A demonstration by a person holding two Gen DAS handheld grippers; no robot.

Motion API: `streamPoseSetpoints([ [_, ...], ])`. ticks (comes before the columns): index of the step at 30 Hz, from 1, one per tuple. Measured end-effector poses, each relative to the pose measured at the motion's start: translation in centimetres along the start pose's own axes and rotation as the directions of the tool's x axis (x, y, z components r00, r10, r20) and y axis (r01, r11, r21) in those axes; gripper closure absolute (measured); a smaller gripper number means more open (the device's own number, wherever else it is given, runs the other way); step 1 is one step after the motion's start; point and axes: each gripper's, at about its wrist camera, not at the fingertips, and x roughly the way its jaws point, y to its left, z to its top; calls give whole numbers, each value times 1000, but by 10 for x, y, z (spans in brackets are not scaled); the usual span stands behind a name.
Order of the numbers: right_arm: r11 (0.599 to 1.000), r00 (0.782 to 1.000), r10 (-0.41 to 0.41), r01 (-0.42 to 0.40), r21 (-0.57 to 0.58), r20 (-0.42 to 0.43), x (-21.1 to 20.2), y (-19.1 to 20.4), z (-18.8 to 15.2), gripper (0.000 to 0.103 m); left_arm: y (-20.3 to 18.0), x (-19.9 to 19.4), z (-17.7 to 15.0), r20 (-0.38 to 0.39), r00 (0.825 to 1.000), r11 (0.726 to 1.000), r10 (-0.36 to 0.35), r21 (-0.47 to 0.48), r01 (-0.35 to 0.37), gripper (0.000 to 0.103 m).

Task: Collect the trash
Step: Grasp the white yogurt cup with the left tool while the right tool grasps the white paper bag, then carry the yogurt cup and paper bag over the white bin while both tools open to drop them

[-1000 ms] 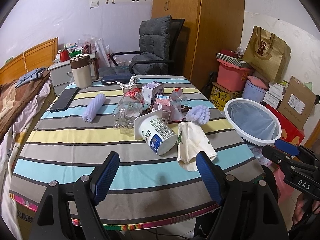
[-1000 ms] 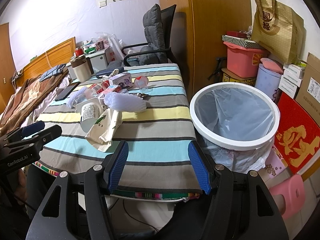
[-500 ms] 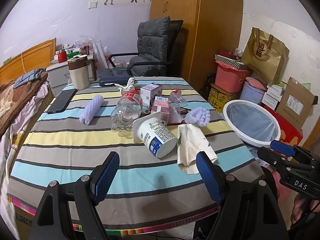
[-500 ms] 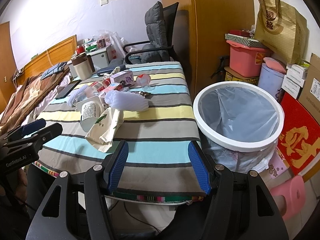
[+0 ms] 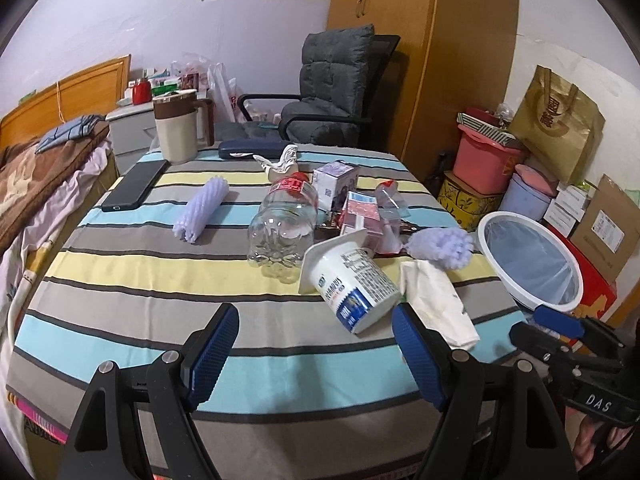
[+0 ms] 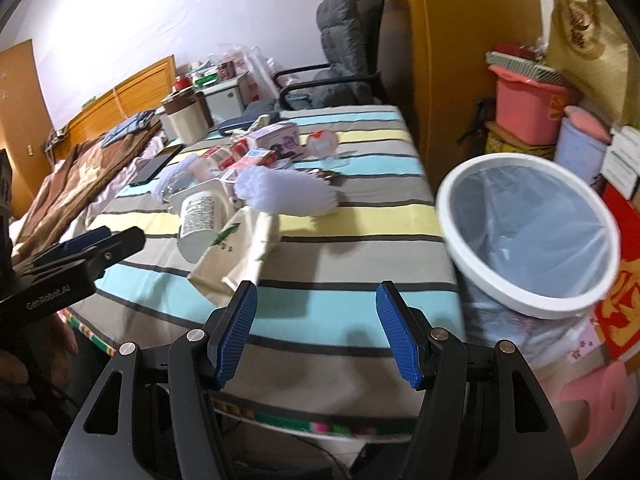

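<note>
Yogurt cup on side, mouth toward far-left; left claw, right claw both agape, empty.

Bin right of table

Striped tablecloth; white-rimmed bin; lilac foam roll
</note>
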Motion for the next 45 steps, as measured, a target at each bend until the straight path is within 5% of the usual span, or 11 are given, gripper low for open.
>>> streamPoseSetpoints([
  [11, 989, 985, 144, -142, 34, -91, 42, 14, 6, 60, 13, 24, 16, -32, 999, 996, -42, -80, 39, 25],
  [16, 984, 979, 174, -171, 44, -101, 44, 13, 4, 85, 5, 38, 22, -60, 995, 993, -83, -91, 77, 25],
  [28, 988, 985, 150, -148, 31, -80, 35, -5, 4, 89, -21, 78, 21, -152, 984, 989, -91, -128, 72, 25],
  [33, 990, 987, 141, -139, 33, -77, 31, -8, 2, 89, -21, 86, 14, -198, 980, 994, -31, -109, 9, 46],
  [45, 992, 991, 128, -128, 12, -40, 18, -6, 2, 93, -17, 44, 6, -120, 992, 998, -42, -58, 36, 47],
])
